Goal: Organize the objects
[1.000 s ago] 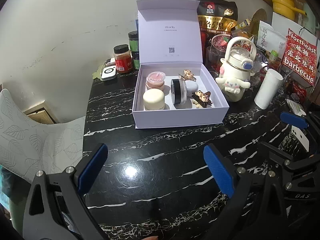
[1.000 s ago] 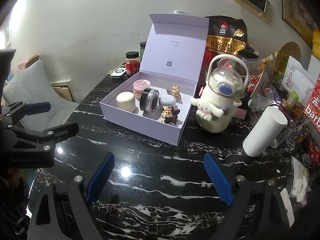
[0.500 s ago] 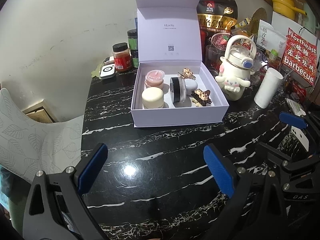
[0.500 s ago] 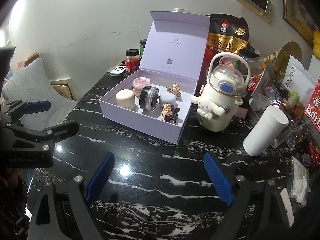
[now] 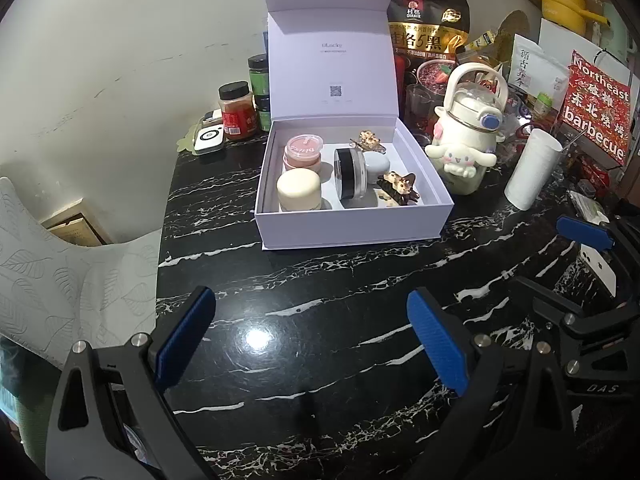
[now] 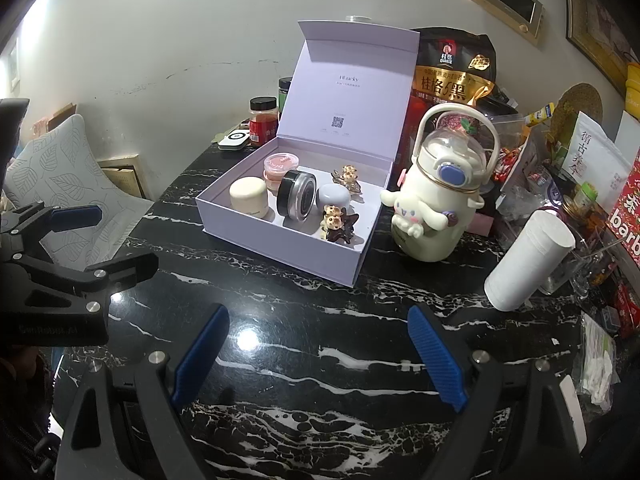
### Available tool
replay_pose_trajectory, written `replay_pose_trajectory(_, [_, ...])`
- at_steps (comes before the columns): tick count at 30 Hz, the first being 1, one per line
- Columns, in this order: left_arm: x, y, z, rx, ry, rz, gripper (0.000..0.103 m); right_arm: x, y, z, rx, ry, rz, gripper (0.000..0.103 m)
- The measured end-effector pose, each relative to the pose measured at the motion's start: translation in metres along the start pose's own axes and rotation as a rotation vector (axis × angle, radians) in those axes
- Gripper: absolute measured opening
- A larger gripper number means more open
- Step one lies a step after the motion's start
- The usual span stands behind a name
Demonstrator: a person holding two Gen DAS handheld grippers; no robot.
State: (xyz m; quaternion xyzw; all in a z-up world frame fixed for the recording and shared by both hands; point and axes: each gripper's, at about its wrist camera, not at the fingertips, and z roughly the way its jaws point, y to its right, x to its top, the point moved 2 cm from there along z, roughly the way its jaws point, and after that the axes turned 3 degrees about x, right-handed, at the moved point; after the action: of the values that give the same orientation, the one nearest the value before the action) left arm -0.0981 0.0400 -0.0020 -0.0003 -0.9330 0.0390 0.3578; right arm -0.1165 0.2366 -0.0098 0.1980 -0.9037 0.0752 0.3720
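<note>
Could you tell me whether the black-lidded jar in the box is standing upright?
No, the black-lidded jar lies on its side in the lavender box.

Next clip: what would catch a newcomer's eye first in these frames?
The open lilac gift box mid-table, lid upright, holding small jars and two hair clips. Right beside it stands a cream cartoon-dog bottle, with a white paper cup farther right. Both grippers, left and right, hang open and empty over the black marble table.
</note>
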Motion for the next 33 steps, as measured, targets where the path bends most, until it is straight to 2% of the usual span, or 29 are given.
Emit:
replay_pose_trajectory(14, [-0.0012,0.0002,0.0024,-0.005,-0.016,-0.003,0.097,-0.0022,0.0006,0.0003,0.003,-0.004,0.001,0.092])
replay_pose_trajectory(18, [-0.0016,-0.0018,0.0028,0.006,-0.017,-0.011,0.103,-0.0048,0.0018,0.0002,-0.001,-0.009,0.0,0.092])
replay_pose_trajectory(26, [-0.0024,-0.0038,0.0048,0.006,-0.025,-0.008,0.103,-0.0058,0.0011,0.0006,-0.003,-0.014,-0.009,0.092])
replay_pose_trajectory(33, [-0.0043,-0.0049,0.0019,0.015,0.013,0.005,0.103,-0.0051,-0.0004,0.0011,-0.007,-0.017,-0.014,0.092])
